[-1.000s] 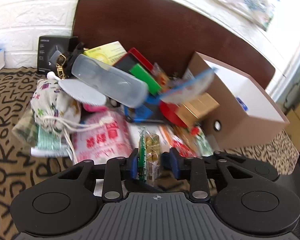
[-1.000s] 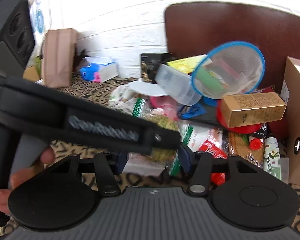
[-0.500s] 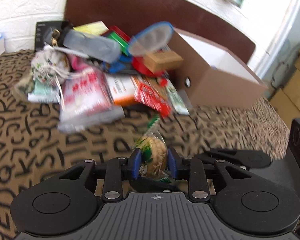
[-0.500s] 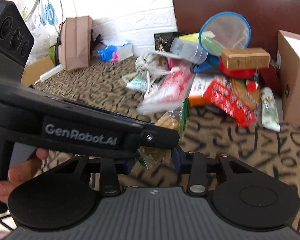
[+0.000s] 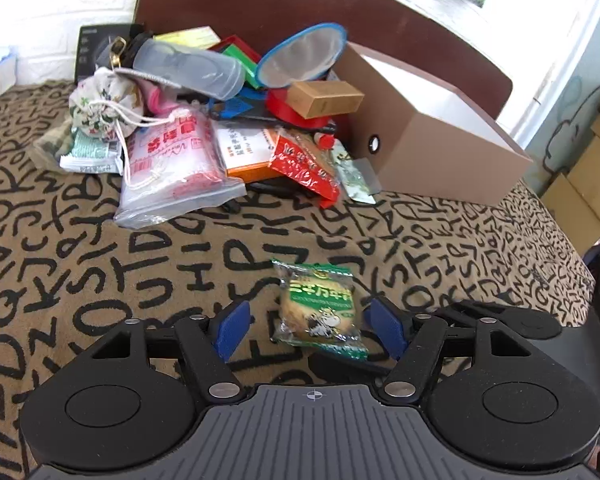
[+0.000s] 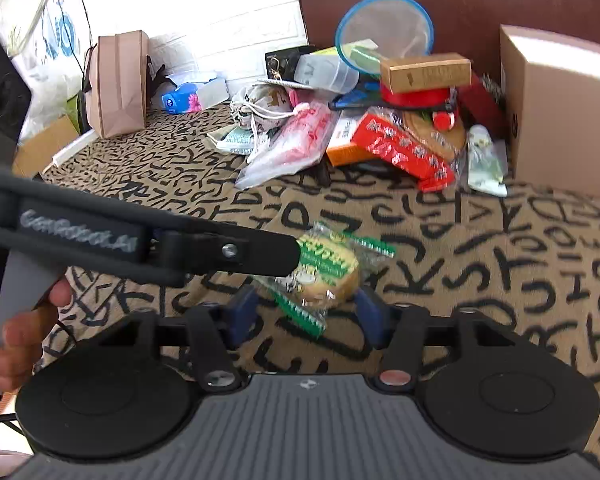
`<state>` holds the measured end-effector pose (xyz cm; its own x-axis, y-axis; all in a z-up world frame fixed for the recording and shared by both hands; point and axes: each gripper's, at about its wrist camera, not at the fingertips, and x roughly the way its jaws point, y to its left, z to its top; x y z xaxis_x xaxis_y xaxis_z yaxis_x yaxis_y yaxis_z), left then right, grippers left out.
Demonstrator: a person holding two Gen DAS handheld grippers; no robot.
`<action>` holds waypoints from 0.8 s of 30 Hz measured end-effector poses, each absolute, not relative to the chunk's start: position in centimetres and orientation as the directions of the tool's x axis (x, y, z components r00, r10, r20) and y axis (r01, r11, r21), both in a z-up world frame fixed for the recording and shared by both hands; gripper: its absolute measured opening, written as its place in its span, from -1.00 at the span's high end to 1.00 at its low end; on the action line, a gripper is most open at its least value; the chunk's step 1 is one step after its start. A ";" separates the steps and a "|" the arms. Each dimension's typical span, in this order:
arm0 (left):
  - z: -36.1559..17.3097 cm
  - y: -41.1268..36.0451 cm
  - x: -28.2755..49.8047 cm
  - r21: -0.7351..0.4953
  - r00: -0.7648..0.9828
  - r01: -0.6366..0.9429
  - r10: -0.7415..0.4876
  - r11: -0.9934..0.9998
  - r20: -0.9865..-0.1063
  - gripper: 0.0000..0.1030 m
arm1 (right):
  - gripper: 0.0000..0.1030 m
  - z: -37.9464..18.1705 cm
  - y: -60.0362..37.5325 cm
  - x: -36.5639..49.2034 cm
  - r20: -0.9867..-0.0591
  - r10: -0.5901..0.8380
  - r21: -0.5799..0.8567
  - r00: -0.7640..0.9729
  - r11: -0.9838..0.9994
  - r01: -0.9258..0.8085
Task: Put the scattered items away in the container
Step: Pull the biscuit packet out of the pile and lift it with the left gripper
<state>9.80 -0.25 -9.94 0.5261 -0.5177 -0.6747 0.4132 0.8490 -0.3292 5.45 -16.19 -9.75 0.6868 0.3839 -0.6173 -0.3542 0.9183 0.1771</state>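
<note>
On the patterned cloth point(image 5: 100, 248), green biscuit packet point(image 5: 319, 307) flat, long axis toward the cardboard box point(image 5: 440, 152).

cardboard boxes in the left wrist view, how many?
2. The big open box stands right of the pile; the small gold-brown carton lies atop the red round tin. The pile may hide more.

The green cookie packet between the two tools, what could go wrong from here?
1. The green cookie packet lies loose on the patterned cloth, far from the cardboard box; both tools' jaws have just been opening, so it may get left behind.
2. The left tool and right tool crowd the packet and could collide on a re-grasp.
</note>
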 end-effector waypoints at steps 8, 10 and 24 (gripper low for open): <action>-11.2 -2.0 11.6 -0.321 0.476 0.443 -0.522 0.837 -0.707 -0.53 | -0.26 -10.2 -15.3 6.0 -0.626 0.361 0.114 0.691 0.919 -0.376; -11.4 -1.9 11.9 -0.335 0.468 0.437 -0.529 0.835 -0.708 -0.49 | -0.26 -10.2 -15.6 5.9 -0.624 0.365 0.118 0.691 0.918 -0.379; -11.8 -2.4 12.4 -0.328 0.445 0.449 -0.527 0.831 -0.725 -0.28 | -0.20 -10.5 -15.8 6.2 -0.623 0.378 0.135 0.685 0.914 -0.382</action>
